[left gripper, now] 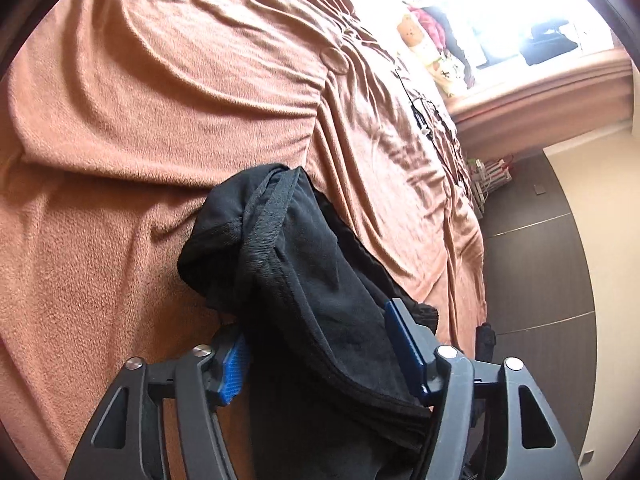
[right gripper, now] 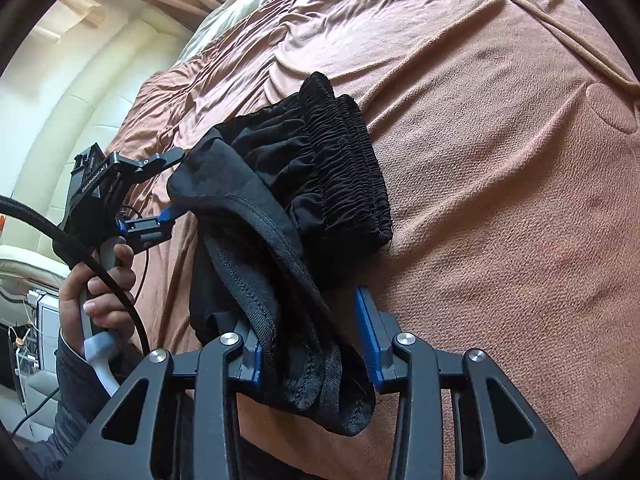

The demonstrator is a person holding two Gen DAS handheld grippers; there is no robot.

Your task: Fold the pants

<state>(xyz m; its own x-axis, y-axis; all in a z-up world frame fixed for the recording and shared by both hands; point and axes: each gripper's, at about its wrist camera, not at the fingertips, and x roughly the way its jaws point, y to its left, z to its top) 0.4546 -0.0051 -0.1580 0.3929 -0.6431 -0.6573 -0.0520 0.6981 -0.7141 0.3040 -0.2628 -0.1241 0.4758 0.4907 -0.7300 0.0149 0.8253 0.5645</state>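
Note:
The black pants (left gripper: 304,280) lie in a folded bundle on the brown blanket (left gripper: 160,100). In the right wrist view the pants (right gripper: 288,208) show a gathered elastic waistband (right gripper: 352,160) at the far end. My left gripper (left gripper: 320,344) stands with its blue pads wide on either side of the bundle, cloth filling the gap. My right gripper (right gripper: 312,344) likewise straddles the near end of the folded pants, jaws apart. The left gripper also shows in the right wrist view (right gripper: 160,220), held in a hand at the bundle's left side.
The brown blanket (right gripper: 500,200) covers the whole bed. Cables (left gripper: 424,112) and small items (left gripper: 436,52) lie near the bed's far edge by a bright window. Dark floor (left gripper: 536,280) runs along the bed's right side. A beige headboard (right gripper: 72,100) is at the left.

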